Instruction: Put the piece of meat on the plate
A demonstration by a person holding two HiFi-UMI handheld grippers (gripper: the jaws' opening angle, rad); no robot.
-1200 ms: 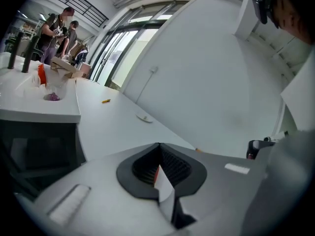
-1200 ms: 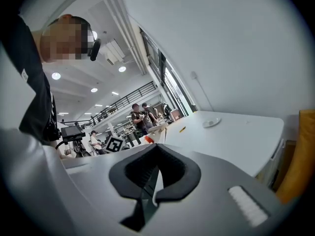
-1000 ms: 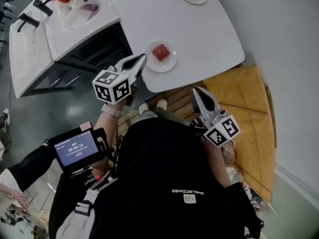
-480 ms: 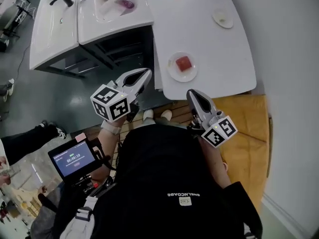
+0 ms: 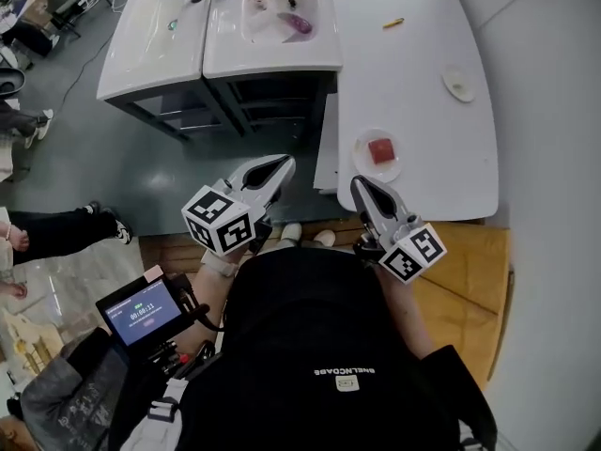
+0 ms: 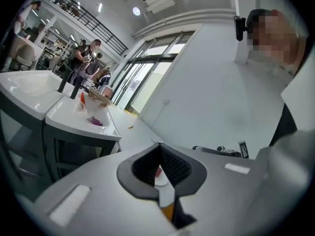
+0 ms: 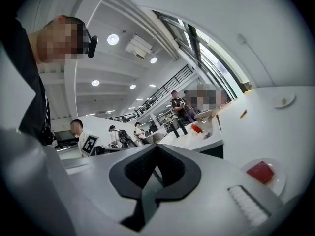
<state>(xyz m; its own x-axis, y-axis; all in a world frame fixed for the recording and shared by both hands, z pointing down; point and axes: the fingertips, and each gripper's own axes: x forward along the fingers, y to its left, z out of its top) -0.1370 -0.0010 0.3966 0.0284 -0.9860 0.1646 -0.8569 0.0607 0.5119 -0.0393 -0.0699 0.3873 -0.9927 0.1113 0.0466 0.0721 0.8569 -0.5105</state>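
Note:
A red piece of meat lies on a small white plate near the front edge of the white table. In the right gripper view, the meat on its plate sits low to the right. My left gripper is shut and empty, held off the table's edge to the left of the plate. A sliver of meat shows behind its closed jaws in the left gripper view. My right gripper is shut and empty, just short of the plate's near left side.
A white double sink unit with a red and a purple item stands left of the table. A small saucer and a yellow item lie further back on the table. A handheld screen sits at lower left. People stand around.
The head view has swung, so table and plate sit further right. My left gripper now lies further from the plate. My right gripper has come close to it. Both stay shut.

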